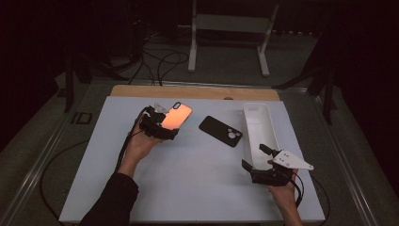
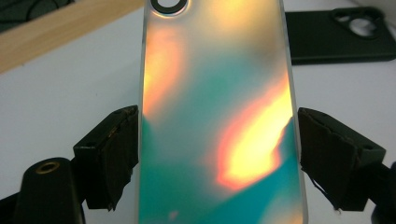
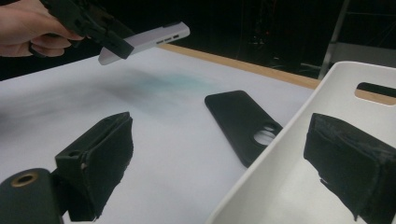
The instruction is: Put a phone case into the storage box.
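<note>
An iridescent orange-and-teal phone case (image 2: pixel 215 116) is held off the white table, and my left gripper (image 2: pixel 217 140) is shut on its two long edges. In the high view that gripper (image 1: pixel 160 125) is at the table's left middle, with the case (image 1: pixel 178 115) glowing orange. The right gripper view shows the case (image 3: pixel 149 39) tilted in the air. A black phone case (image 1: pixel 220 131) lies flat at the centre. My right gripper (image 1: pixel 256 157) stands open at the near end of a white tray (image 1: pixel 256 113); the tray wall (image 3: pixel 280 140) runs between its jaws.
The table's wooden far edge (image 1: pixel 193 91) runs behind the white mat. Beyond it on the dark floor stand a white frame (image 1: pixel 230 28) and loose cables (image 1: pixel 160 61). Cables trail from both grippers over the near edge.
</note>
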